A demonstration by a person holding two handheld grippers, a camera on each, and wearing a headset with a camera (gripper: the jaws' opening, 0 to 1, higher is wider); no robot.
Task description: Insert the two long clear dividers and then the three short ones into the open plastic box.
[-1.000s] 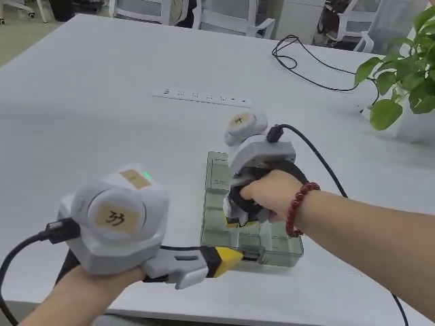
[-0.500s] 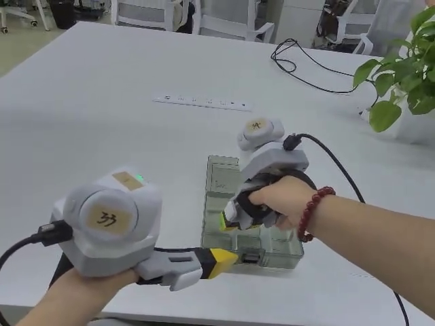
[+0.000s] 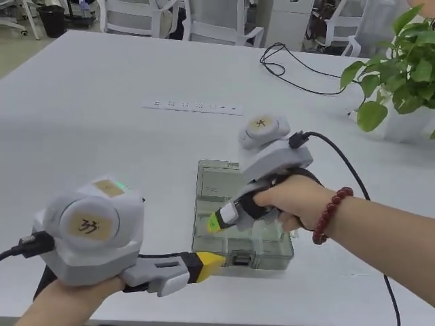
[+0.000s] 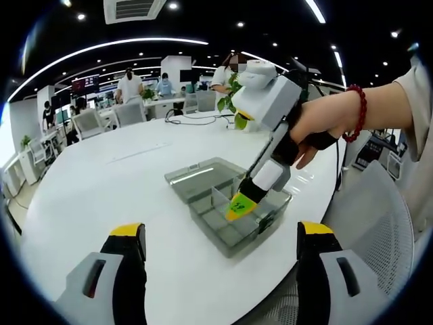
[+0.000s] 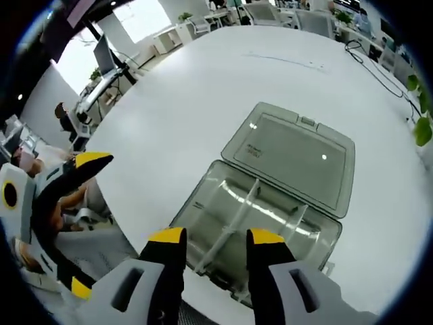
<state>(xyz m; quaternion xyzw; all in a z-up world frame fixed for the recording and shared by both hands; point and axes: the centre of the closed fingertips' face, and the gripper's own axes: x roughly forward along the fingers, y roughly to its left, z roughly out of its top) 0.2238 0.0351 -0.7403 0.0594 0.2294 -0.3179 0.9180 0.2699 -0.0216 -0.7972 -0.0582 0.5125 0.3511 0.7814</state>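
The clear plastic box (image 3: 202, 234) lies open on the white table, its lid (image 3: 215, 179) flat on the far side. Clear dividers (image 5: 252, 196) stand inside it, one running lengthwise and another crossing it. My right gripper (image 3: 216, 222) hovers just above the box's left part, tilted down; in its own view the jaws (image 5: 215, 238) stand a little apart with nothing between them, over the box (image 5: 196, 203). My left gripper (image 3: 204, 262) waits at the box's near left corner, wide open (image 4: 220, 231) and empty, facing the box (image 4: 210, 218) and the right gripper (image 4: 245, 200).
A white power strip (image 3: 194, 106) lies farther back on the table. A potted plant (image 3: 401, 68) stands at the right, with a black cable (image 3: 299, 68) looping near it. The table's front edge runs just below the box. Chairs line the far side.
My right gripper has lifted up out of the box and tilted, its tip now above the left part. The left gripper stays near the front corner. The camera has shifted.
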